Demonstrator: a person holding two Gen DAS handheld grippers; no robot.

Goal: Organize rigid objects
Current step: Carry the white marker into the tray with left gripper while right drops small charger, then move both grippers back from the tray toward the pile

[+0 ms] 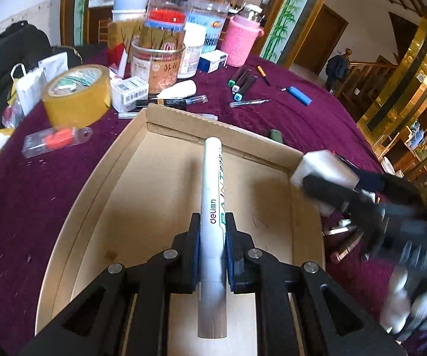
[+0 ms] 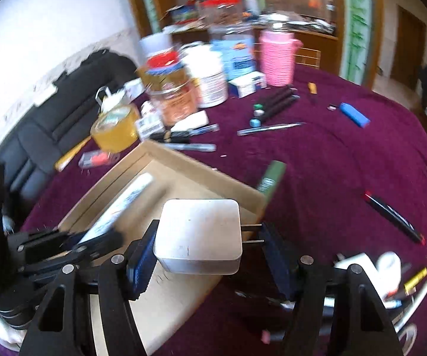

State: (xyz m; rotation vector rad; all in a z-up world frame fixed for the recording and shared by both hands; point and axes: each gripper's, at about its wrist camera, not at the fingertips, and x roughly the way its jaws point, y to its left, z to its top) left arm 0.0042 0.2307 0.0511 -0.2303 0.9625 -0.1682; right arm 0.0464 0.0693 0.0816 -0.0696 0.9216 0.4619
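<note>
A white paint marker (image 1: 212,195) is clamped lengthwise in my left gripper (image 1: 212,222), which is shut on it above the floor of a shallow cardboard tray (image 1: 142,178). In the right wrist view the same marker (image 2: 124,201) slants over the tray (image 2: 195,172). My right gripper (image 2: 207,243) is shut on a white plug charger (image 2: 198,225): one pad presses its side, the other meets its two metal prongs. The charger (image 1: 323,166) hangs over the tray's right corner, to the right of the marker.
On the purple cloth beyond the tray stand a tape roll (image 1: 77,95), jars (image 1: 157,59) and a pink knitted cup (image 1: 241,41). Dark markers (image 1: 243,83), a blue lighter (image 1: 301,95), a green stick (image 2: 271,178) and a red-tipped black pen (image 2: 391,213) lie loose.
</note>
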